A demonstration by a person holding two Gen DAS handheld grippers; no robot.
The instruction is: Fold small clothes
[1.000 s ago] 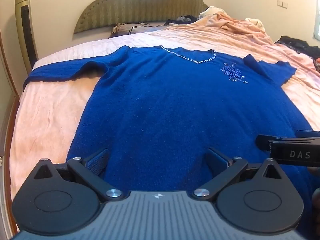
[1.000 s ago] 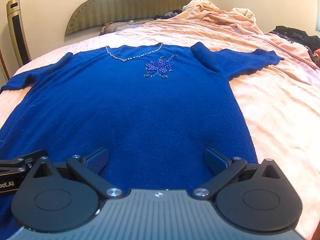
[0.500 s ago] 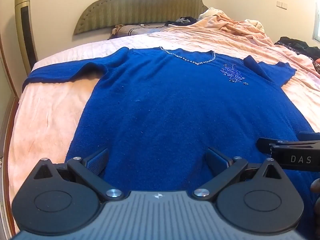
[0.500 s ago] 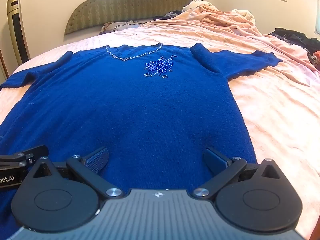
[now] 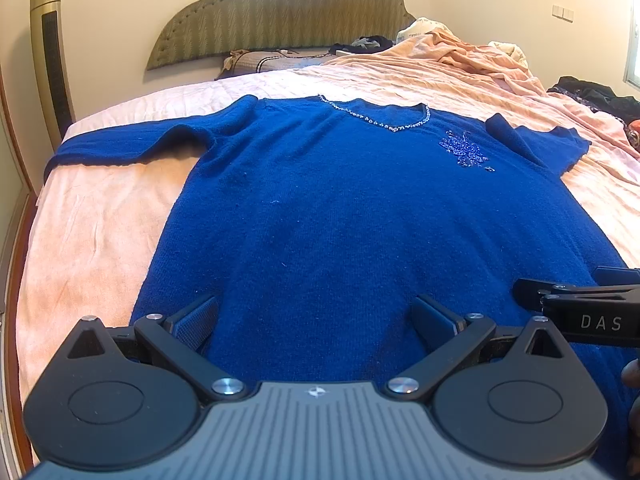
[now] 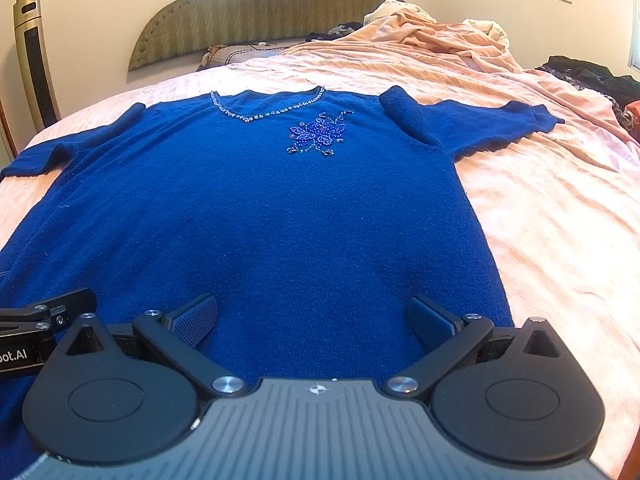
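From the left wrist view, the royal-blue knitted short-sleeved sweater (image 5: 360, 216) with a beaded neckline lies spread flat, front up, on the peach-pink bedsheet (image 5: 92, 232), its hem toward the foot edge of the bed and its neckline toward the padded olive-green headboard (image 5: 288, 12). One sleeve stretches out toward the bed's left edge. The left gripper (image 5: 316, 320) sits low over the hem with its jaws wide apart and nothing between them, only knit showing in the gap. The right gripper (image 5: 576, 308) pokes in at the right, just beside it. From the right wrist view, the same sweater (image 6: 280, 216) fills the middle of the bed, the beaded flower motif (image 6: 318, 132) plainly visible on the chest, and the other sleeve reaches out across the sheet (image 6: 560, 232) toward the right edge. The right gripper (image 6: 312, 320) also has its jaws spread and empty above the hem, with the left gripper (image 6: 44, 316) at its side. As I read it, no fold has been made: the garment is only laid out and smoothed. Sleeves, sides and the bottom-to-top fold all remain, and gripping the hem looks like the coming step.
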